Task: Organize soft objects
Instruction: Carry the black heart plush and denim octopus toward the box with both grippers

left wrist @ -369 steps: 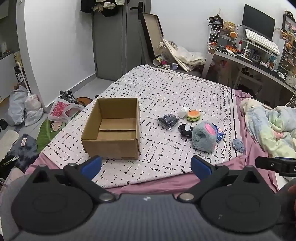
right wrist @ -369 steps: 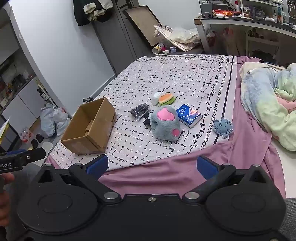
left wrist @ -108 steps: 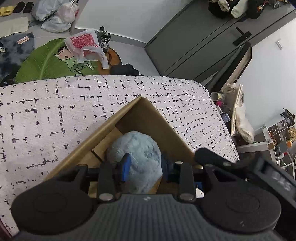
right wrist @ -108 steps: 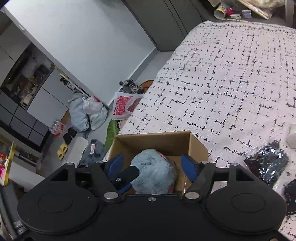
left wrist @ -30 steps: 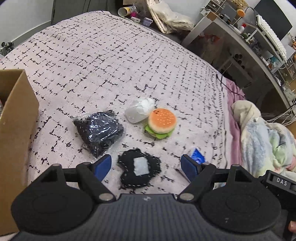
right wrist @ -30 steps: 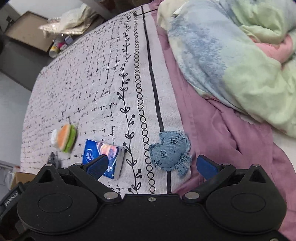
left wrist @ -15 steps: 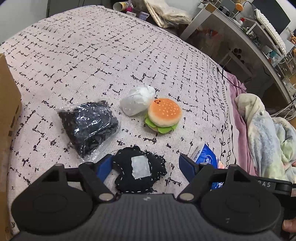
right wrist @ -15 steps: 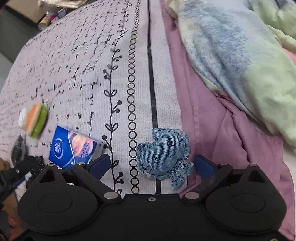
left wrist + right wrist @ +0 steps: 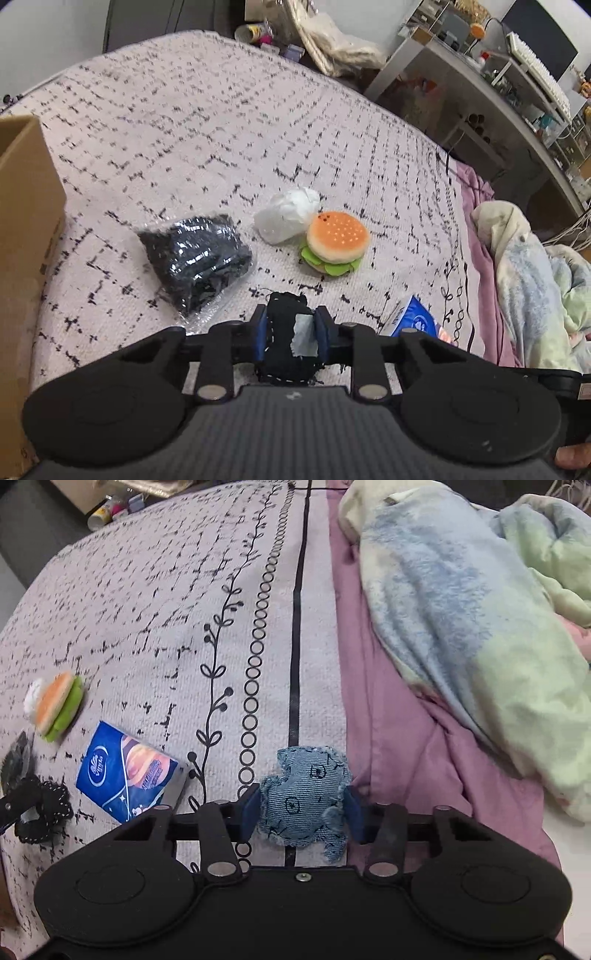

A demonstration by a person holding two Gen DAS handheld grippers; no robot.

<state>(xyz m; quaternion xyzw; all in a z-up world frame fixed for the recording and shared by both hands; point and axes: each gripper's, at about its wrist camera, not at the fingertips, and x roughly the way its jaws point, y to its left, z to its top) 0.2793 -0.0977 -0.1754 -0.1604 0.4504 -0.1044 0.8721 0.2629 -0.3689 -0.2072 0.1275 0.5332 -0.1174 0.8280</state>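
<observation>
My left gripper [image 9: 291,334] is shut on a black stitched plush [image 9: 286,341] with a grey patch, on the patterned bed cover. My right gripper [image 9: 303,812] is shut on a blue denim plush [image 9: 301,799] at the cover's edge. The black plush also shows at the left of the right wrist view [image 9: 42,808]. A burger plush [image 9: 334,242], a white wrapped bundle [image 9: 286,214] and a black item in clear plastic [image 9: 197,256] lie ahead of the left gripper. The cardboard box [image 9: 22,206] stands at the left.
A blue tissue pack [image 9: 127,771] lies between the two grippers. A rumpled pastel blanket [image 9: 480,609] covers the bed's right side. A desk [image 9: 498,85] and bags stand beyond the bed.
Both grippers have closed: the left on the black plush, the right on the denim plush. Half a second ago both stood open around them.
</observation>
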